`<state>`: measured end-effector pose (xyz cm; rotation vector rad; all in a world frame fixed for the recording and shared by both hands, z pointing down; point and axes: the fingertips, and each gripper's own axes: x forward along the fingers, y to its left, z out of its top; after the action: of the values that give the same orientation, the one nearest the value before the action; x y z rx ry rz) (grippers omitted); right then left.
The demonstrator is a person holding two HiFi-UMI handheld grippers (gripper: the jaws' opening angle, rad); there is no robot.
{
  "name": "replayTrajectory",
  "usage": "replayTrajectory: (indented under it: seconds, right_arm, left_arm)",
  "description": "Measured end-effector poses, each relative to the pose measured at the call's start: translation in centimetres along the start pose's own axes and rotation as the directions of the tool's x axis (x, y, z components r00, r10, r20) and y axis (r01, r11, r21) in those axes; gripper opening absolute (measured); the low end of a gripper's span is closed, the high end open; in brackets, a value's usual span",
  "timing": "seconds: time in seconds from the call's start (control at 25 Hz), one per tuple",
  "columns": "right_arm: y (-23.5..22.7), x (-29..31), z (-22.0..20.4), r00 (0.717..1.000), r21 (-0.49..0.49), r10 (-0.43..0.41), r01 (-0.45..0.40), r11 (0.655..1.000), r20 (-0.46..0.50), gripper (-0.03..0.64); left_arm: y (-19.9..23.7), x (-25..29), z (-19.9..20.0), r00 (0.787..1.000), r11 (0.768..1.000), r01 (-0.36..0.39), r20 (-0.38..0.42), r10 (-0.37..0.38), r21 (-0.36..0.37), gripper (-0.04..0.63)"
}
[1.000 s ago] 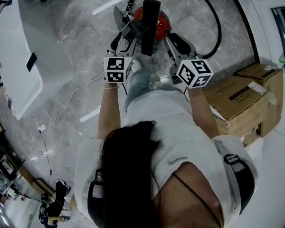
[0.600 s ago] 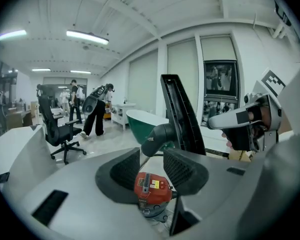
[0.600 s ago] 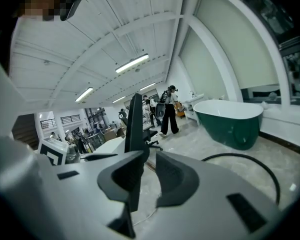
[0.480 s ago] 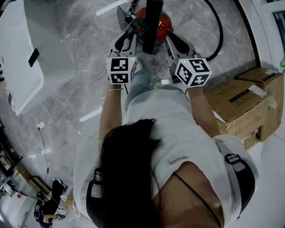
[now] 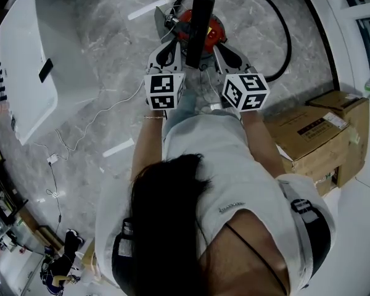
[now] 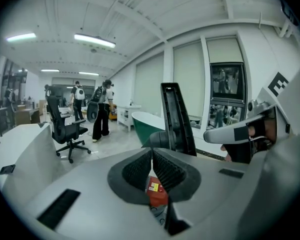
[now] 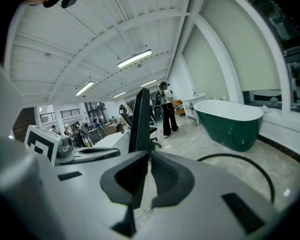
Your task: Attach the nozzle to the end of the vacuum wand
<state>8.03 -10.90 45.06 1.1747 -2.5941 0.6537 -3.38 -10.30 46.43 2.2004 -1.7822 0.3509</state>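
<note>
We are holding the left gripper [image 6: 151, 151] with its jaws together: they have just been closing, with nothing between them. The black nozzle [image 6: 177, 119] is standing upright just beyond them, to their right. The right gripper [image 7: 149, 156] has also just been closing its jaws, which are now meeting empty, left of the nozzle's far side. The red vacuum [image 5: 216, 29] is sitting on the floor beyond both.
</note>
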Motion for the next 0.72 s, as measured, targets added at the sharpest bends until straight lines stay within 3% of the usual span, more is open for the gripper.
replayTrajectory:
  seconds: [0.72]
  right_arm:
    - [1.0, 0.7, -1.5, 0.998, -0.028, -0.036, 0.034, 0.999, -0.058, 0.015]
  left_arm:
    - [-1.2, -1.4, -0.7, 1.000, 0.995, -0.017, -0.025, 0.015, -0.094, 0.003]
